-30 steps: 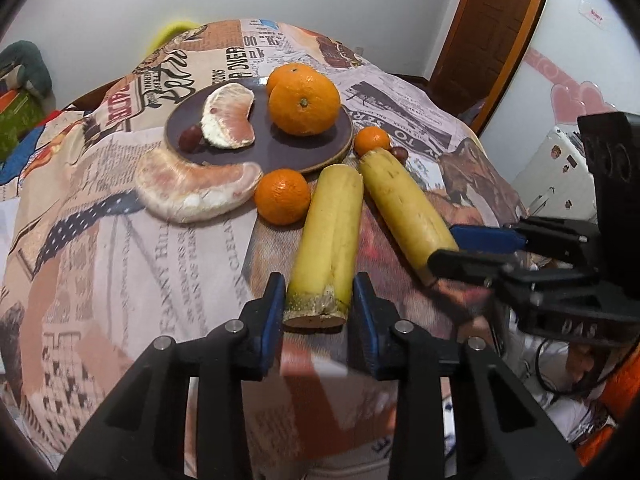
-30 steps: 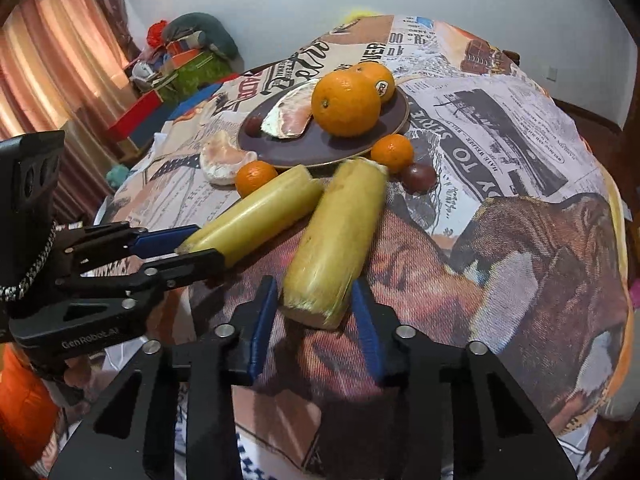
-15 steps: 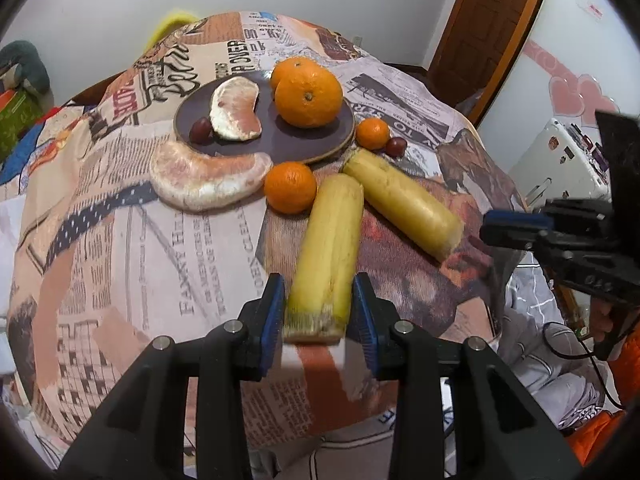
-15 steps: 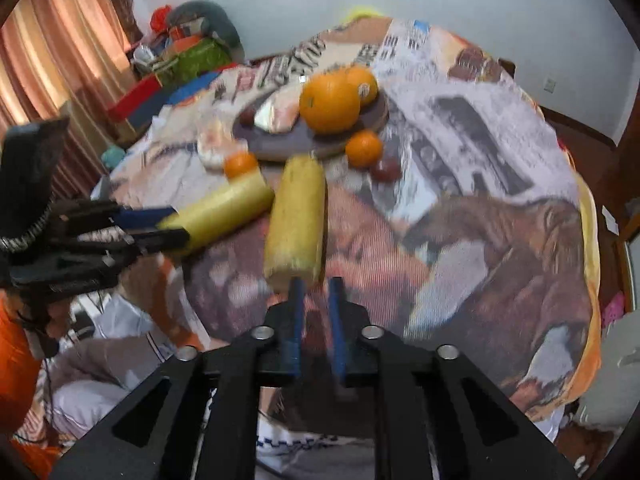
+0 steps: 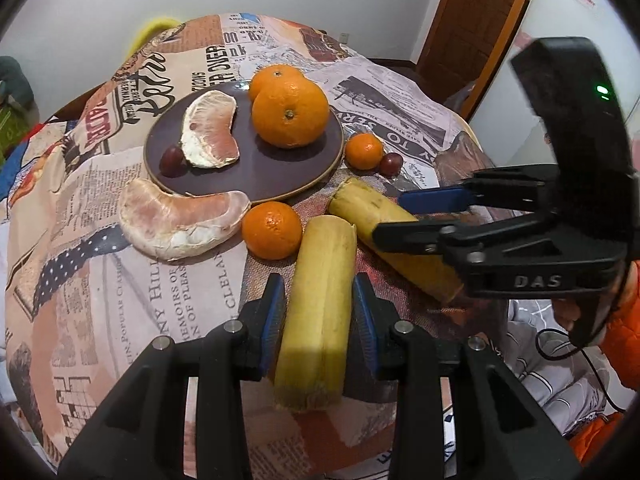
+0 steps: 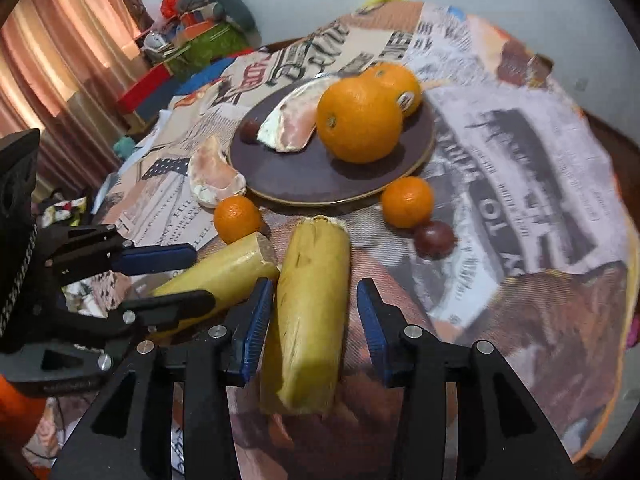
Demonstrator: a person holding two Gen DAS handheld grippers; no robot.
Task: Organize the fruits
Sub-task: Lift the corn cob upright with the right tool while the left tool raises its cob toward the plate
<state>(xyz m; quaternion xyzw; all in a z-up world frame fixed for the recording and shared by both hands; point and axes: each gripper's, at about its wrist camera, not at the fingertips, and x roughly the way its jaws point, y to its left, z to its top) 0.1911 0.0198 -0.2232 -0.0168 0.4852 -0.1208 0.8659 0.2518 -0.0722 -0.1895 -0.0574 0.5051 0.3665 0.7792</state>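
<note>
While much fruit waits off the dark round plate (image 5: 248, 176), done: two big oranges (image 5: 290, 114) plated.
Left claw (image 5: 318, 292): pinching yellow banana piece (image 5: 324, 256).
Right claw (image 6: 314, 292): just opening, loosely astride second banana piece (image 6: 316, 248).

Table: round, draped in a newspaper-print cloth (image 5: 120, 300).
Plate: dark plate (image 5: 256, 168) in the middle.
Loose fruit: two banana pieces (image 5: 320, 312), two mandarins (image 5: 272, 236), one pomelo wedge (image 5: 176, 220), one grape (image 5: 391, 163).

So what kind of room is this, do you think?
Probably a room in a home: a round table under a newspaper-print tablecloth, a wooden door, and pink curtains beside piled-up household clutter.
</note>
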